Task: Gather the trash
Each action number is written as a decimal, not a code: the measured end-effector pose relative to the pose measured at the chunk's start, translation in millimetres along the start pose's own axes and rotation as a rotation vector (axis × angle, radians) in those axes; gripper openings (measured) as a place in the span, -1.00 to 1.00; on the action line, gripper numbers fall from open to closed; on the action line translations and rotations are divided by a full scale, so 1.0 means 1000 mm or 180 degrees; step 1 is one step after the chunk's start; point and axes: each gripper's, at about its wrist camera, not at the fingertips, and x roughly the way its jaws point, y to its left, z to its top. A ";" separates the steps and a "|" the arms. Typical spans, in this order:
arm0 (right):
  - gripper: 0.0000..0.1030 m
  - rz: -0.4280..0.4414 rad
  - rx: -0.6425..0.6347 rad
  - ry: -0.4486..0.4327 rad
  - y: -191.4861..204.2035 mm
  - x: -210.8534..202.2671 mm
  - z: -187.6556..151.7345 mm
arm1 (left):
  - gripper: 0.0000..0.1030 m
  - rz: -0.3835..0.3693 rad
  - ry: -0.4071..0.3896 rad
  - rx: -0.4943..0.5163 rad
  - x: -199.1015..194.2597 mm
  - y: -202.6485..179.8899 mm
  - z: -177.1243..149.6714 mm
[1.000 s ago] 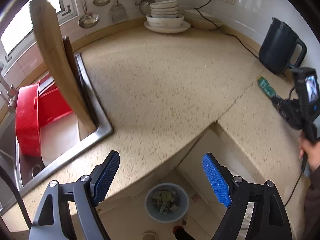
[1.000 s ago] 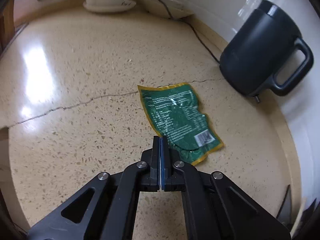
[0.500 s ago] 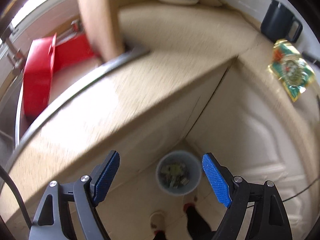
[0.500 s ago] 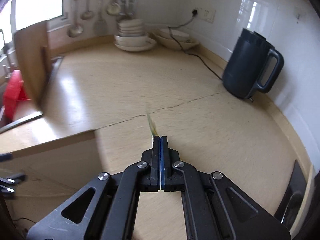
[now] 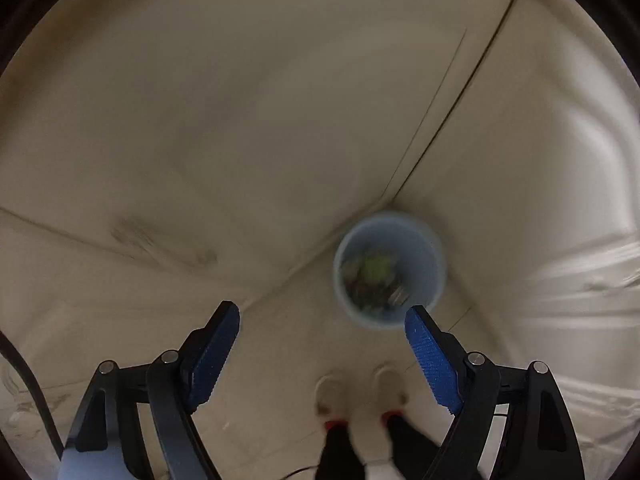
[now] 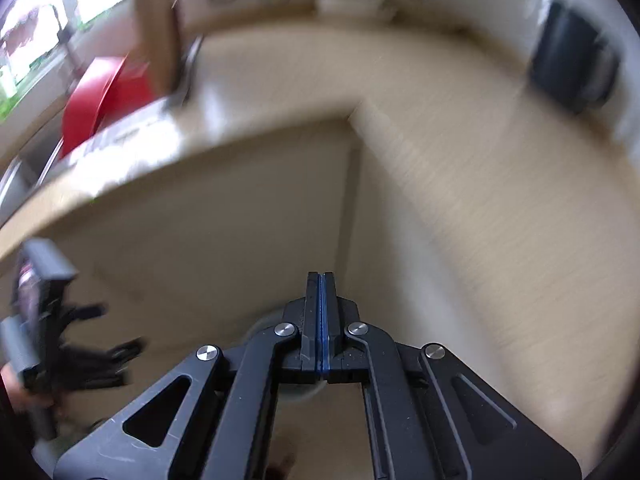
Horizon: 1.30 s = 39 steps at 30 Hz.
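Your left gripper [image 5: 322,328]: fingers wide apart, empty, blue trash bin [image 5: 390,268] lower centre-right. Your right gripper [image 6: 321,280]: fingers pressed together; held item not discernible.

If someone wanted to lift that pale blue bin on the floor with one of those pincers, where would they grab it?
Probably the rim of the blue bin, from straight above. It stands upright and open-topped in the cabinet corner, so its far wall is boxed in; the near rim faces the open left hand-held gripper. One finger would go inside, one outside, clear of the rubbish at the bottom.
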 end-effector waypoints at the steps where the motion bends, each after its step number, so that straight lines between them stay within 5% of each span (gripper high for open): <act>1: -0.98 0.0036 0.0017 0.0073 0.002 0.014 -0.010 | 0.58 0.0001 0.0100 -0.0055 0.018 -0.001 -0.003; 6: -0.97 0.0286 0.0099 0.0546 0.008 0.097 -0.072 | 0.55 -0.0027 0.0366 -0.0134 0.080 -0.016 -0.009; 12: -0.64 0.0599 0.0219 0.0710 0.005 0.118 -0.092 | 0.58 -0.0082 0.0279 -0.0194 0.064 -0.031 0.001; 14: -0.48 0.0625 0.0223 0.0641 0.001 0.104 -0.083 | 0.58 -0.0115 0.0190 -0.0203 0.047 -0.033 0.002; 16: 0.01 0.0586 0.0221 0.0566 0.000 0.091 -0.076 | 0.58 -0.0131 0.0078 -0.0194 0.027 -0.037 -0.004; 18: 0.25 0.0532 0.0212 0.0476 -0.004 0.073 -0.070 | 0.58 -0.0150 -0.0041 -0.0169 0.008 -0.043 -0.004; 21: 0.36 0.0472 0.0174 0.0389 -0.007 0.049 -0.056 | 0.58 -0.0131 -0.0170 -0.0125 -0.022 -0.049 -0.016; 23: 0.61 0.0398 0.0221 0.0328 -0.011 0.032 -0.050 | 0.58 -0.0142 -0.0242 -0.0116 -0.040 -0.056 -0.024; 26: 0.67 0.0388 0.0287 0.0218 -0.012 0.006 -0.043 | 0.58 -0.0168 -0.0341 -0.0049 -0.066 -0.063 -0.034; 28: 0.90 0.0314 0.0293 0.0163 -0.012 -0.015 -0.041 | 0.58 -0.0169 -0.0412 0.0020 -0.082 -0.065 -0.043; 34: 0.90 0.0132 0.0357 0.0013 -0.005 -0.060 -0.050 | 0.59 -0.0340 -0.0679 0.0297 -0.131 -0.058 -0.083; 39: 0.93 -0.0217 0.0514 -0.0196 0.008 -0.125 -0.065 | 0.59 -0.0579 -0.1195 0.0716 -0.203 -0.043 -0.125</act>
